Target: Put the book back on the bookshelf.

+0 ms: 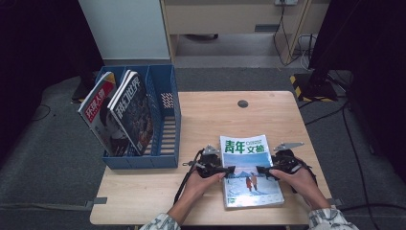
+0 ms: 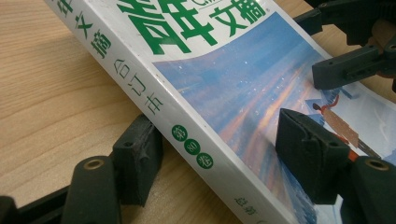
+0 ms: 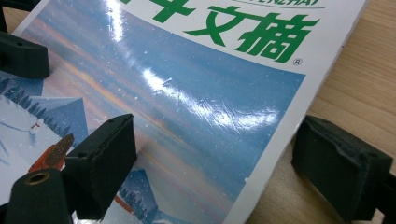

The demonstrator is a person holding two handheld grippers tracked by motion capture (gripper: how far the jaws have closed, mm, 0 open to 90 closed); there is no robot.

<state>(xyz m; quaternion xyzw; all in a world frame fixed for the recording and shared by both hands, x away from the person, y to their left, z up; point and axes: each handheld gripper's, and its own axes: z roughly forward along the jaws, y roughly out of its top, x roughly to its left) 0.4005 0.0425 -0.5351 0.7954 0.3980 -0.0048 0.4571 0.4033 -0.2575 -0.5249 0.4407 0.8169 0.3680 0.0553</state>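
A pale wood-grain surface (image 1: 201,120) carries a glossy book (image 1: 250,170) near its front edge and a blue slatted plastic rack (image 1: 165,120) of magazines at left. Left tongs (image 1: 229,169) and right tongs (image 1: 261,169) meet over the cover.

Left gripper view: blocky black jaws straddle the white spine (image 2: 187,126), released.

Right gripper view: jaws straddle the book's other edge (image 3: 280,154), released.
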